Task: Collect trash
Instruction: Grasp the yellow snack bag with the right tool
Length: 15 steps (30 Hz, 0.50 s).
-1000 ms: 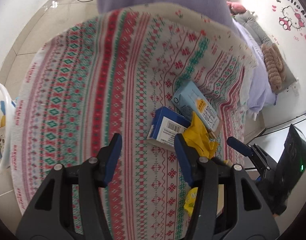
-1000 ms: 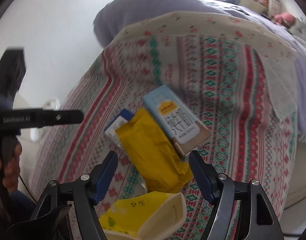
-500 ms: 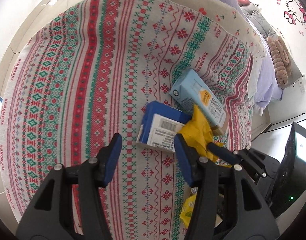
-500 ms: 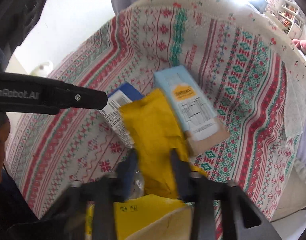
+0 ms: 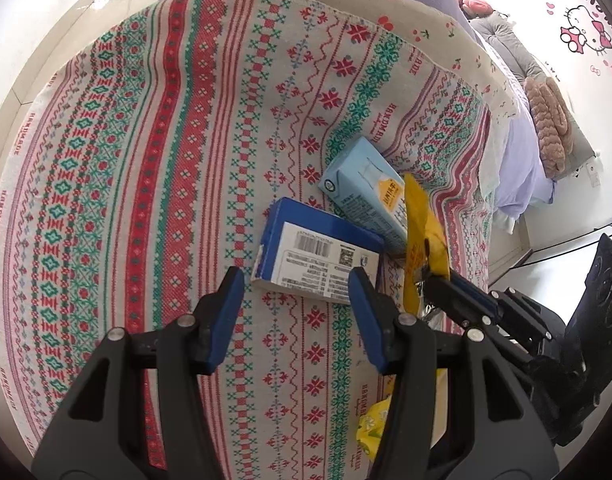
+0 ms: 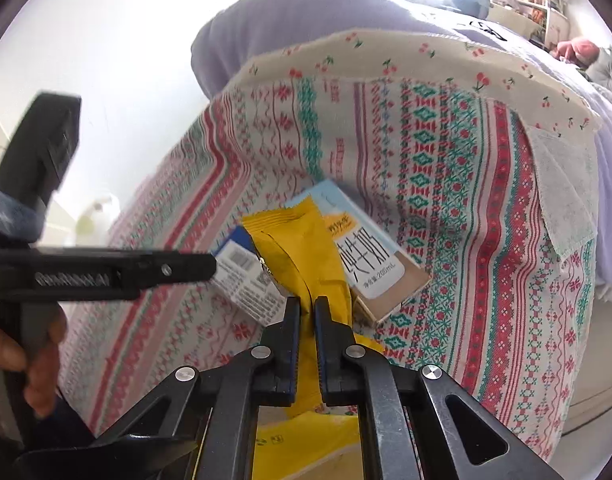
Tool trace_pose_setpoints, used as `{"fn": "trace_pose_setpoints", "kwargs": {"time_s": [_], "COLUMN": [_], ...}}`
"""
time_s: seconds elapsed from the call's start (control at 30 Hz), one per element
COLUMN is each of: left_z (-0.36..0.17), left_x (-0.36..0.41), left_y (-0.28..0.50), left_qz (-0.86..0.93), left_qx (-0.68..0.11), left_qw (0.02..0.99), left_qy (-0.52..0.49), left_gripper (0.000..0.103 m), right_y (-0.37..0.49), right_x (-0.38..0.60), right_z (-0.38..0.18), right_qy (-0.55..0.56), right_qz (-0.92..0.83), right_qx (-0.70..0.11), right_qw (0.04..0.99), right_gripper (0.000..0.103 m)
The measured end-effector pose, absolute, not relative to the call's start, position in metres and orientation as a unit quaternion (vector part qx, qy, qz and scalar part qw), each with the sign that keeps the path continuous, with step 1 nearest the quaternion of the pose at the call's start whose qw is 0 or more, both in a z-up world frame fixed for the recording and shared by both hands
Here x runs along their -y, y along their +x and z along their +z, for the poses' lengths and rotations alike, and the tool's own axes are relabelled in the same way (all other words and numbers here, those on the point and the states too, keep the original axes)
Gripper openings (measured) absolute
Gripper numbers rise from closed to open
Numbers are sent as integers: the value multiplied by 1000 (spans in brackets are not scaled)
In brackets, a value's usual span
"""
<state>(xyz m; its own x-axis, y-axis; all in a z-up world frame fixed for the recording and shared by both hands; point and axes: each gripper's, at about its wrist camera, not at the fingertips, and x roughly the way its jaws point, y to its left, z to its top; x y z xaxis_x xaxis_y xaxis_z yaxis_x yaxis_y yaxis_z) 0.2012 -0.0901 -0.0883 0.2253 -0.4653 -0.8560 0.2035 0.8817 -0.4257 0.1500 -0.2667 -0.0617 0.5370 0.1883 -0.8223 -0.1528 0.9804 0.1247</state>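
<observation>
One crinkled yellow foil wrapper [image 6: 306, 252], frame centre, pinched in right gripper [image 6: 307, 308]; left gripper [image 5: 294, 300] half-open, empty; next: lift clear

A woven cloth [image 5: 166, 168] striped in red, green and pink cross-stitch motifs lies under a crinkled yellow foil wrapper [image 6: 302, 248], a pale blue milk carton [image 5: 365, 188] and a dark blue cardboard box [image 5: 317, 252] bearing a white barcode label.
</observation>
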Motion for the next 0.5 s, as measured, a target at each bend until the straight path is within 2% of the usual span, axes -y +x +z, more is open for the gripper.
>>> {"fn": "trace_pose_setpoints", "kwargs": {"time_s": [0.33,0.5], "left_z": [-95,-106], "left_x": [102,103], "left_y": [197,194], "left_qz": [-213,-200], "left_qx": [-592,-604], "left_qw": [766,752], "left_qy": [-134,-172], "left_gripper": [54,54], "right_y": [135,137], "right_x": [296,309], "right_z": [-25,-21], "right_qy": [102,117], "right_qz": [88,61], "right_qx": [-401,-398], "right_qw": [906,908], "right_gripper": [8,8]}}
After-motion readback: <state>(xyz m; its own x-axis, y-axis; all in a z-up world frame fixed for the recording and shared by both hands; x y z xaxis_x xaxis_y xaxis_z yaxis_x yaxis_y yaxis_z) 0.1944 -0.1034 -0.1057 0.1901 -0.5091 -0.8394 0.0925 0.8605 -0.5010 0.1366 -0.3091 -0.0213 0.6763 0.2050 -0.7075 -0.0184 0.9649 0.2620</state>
